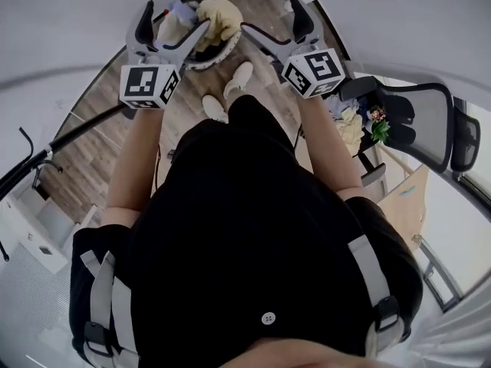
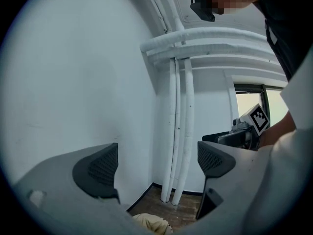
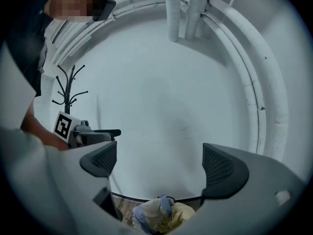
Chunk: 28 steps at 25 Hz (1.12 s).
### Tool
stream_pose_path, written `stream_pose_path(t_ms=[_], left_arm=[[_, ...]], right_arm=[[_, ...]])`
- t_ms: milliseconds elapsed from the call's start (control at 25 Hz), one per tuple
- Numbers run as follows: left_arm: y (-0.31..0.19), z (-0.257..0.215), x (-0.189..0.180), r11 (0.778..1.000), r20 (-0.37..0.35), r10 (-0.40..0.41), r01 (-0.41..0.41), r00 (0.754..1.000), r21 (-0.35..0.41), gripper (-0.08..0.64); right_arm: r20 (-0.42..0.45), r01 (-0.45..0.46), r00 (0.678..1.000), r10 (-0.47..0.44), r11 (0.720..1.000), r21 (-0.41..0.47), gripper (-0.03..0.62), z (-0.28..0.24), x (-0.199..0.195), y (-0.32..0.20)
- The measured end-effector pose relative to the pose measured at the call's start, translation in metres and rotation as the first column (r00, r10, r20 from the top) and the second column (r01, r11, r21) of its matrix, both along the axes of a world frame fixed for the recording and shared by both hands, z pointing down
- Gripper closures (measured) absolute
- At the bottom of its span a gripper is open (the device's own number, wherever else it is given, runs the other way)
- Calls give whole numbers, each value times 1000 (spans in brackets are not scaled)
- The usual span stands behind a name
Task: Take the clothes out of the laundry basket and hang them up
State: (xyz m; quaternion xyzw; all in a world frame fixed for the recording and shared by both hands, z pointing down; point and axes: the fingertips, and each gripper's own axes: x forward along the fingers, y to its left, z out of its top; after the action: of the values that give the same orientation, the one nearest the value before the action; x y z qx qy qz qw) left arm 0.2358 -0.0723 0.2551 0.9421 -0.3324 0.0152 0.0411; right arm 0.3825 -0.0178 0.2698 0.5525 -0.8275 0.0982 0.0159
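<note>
Clothes point(image 1: 219, 15) heaped in laundry basket point(image 1: 202, 63), top centre, look soft and light, so pinch a raised fold; left gripper point(image 1: 175, 20) and right gripper point(image 1: 270, 18) both spread, empty.

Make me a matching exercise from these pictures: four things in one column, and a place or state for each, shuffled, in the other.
1. clothes
2. office chair
3. coat rack
4. left gripper

a. open, nothing between its jaws
b. black mesh back
c. heaped in the basket
d. stands by the white wall

Pairs: 1-c, 2-b, 3-d, 4-a.
</note>
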Motion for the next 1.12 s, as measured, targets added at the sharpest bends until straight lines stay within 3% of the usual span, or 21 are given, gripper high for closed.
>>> stream_pose_path(t_ms=[320,640,720,880,1120], left_arm=[[-84,83,69,988,99,77,-63,992,-139,64],[-153,204,106,960,230,81,-14,970,-279,64],[-165,242,112,945,246,95,-10,965,-327,64],[-187,325,110,894,246,84,36,966,-446,66],[-191,456,109,826,306,147,53,941,-561,68]], right_arm=[[19,-66,997,68,992,-103,87,79,75,-83],[8,-76,997,81,963,-259,95,202,121,-144],[13,-101,994,109,950,-295,97,236,124,-151],[62,-156,979,193,914,-375,112,309,117,-162],[114,-240,935,335,838,-490,130,426,96,-172]])
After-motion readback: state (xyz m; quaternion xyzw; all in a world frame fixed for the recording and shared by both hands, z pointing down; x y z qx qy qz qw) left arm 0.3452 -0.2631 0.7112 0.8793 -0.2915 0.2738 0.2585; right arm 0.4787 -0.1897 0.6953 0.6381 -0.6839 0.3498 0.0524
